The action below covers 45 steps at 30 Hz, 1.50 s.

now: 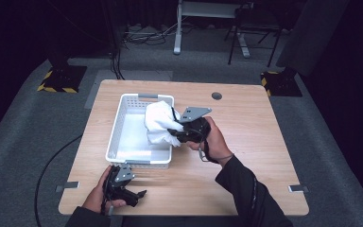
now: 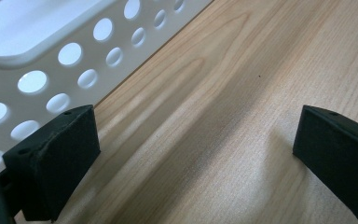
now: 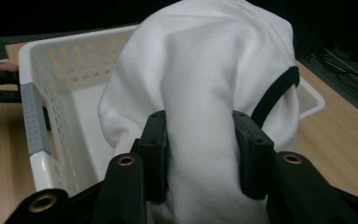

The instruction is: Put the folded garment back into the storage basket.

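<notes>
Table [image 1: 246, 142]: pale wood top, bearing everything else; bare boards at 3 o'clock of the basket.
Basket [image 1: 115, 133]: white perforated plastic, grey handles at its 12 and 6 o'clock ends, floor bare apart from what hangs over its 3 o'clock rim.
Cloth [image 1: 159, 122]: white garment with a black trim loop, bunched and lifted, hanging over the basket's 3 o'clock wall, partly above the inside; in the right gripper view [image 3: 205, 93] it drapes down in front of the basket.
Right gripper [image 1: 177, 135]: jaws clenched on a thick fold of the cloth, pads pressed into the fabric from both sides.
Left gripper [image 1: 139, 195]: jaws spread wide, nothing between them, resting low on the table at 6 o'clock of the basket, just beside its wall [image 2: 74, 56].
Step in hand: likely carrying the cloth over the rim to put it in the basket.
Next move: probably shift toward 9 o'clock until the bundle is wholly above the floor, lower, then release; trailing folds could snag on the rim.
</notes>
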Each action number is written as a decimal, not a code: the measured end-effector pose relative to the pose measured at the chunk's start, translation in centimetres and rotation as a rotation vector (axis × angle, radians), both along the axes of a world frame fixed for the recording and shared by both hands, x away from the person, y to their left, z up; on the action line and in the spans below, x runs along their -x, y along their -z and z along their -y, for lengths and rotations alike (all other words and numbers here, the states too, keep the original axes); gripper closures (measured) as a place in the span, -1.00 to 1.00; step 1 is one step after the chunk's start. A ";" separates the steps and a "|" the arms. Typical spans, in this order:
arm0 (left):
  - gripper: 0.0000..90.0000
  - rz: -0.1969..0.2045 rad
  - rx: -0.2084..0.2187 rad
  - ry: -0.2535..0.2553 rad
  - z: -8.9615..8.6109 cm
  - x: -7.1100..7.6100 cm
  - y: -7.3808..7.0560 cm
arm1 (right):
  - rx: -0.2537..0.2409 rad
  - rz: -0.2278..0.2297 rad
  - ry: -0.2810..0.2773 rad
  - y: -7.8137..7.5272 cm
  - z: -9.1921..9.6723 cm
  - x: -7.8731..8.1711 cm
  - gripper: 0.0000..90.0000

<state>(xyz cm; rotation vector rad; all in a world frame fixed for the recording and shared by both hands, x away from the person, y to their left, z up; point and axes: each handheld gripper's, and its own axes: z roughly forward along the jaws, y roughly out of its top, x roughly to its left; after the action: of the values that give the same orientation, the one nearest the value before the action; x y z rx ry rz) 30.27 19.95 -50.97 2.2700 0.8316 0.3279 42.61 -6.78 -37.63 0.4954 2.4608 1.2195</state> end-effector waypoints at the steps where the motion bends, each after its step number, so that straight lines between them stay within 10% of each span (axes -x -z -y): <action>1: -0.99 0.000 0.000 0.000 0.0 0.0 0.0 | 0.000 -0.002 -0.002 0.1 -0.1 0.0 0.37; 45: -0.99 -0.002 0.002 0.000 0.0 0.1 0.0 | 0.090 -0.113 0.021 4.0 -5.4 -0.7 0.36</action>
<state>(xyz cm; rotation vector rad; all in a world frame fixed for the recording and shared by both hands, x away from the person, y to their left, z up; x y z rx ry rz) 30.22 19.97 -50.97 2.2689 0.8327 0.3250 43.34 -1.39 -41.59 0.5778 2.5847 1.0943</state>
